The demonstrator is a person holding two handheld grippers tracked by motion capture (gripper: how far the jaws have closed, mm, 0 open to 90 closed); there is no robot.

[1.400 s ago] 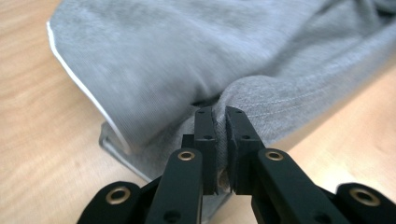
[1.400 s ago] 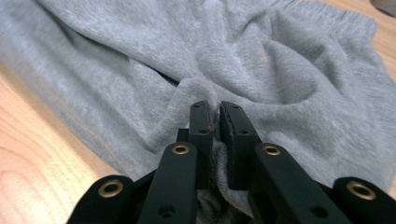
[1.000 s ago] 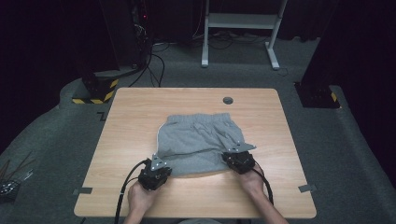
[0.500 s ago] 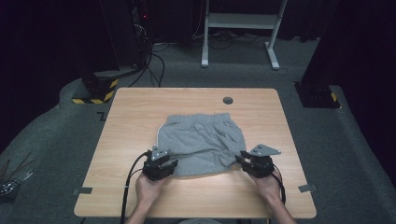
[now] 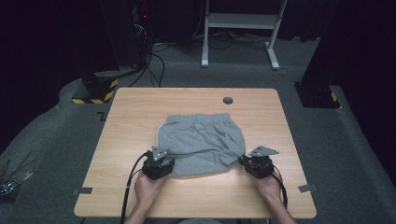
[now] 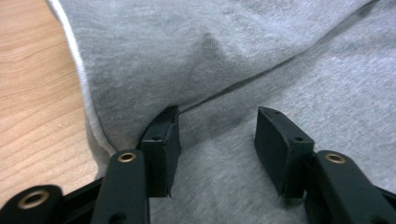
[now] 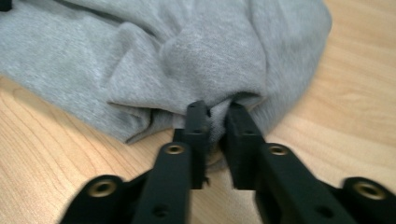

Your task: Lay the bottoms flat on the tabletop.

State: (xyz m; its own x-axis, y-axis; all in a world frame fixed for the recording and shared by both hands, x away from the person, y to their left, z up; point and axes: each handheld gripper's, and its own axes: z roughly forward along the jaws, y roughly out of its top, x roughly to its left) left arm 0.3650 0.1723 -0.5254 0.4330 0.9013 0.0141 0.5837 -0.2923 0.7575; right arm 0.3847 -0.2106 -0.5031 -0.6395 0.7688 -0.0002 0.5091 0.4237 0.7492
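Soft grey cotton shorts (image 5: 201, 144) lie mid-tabletop (image 5: 130, 116), limp and light; right gripper (image 7: 215, 112) pinches the four-o'clock hem, left gripper (image 6: 215, 140) jaws just opening, astride the seven-o'clock fabric, best regripped at the hem

Grey shorts (image 5: 201, 142), white-trimmed edge
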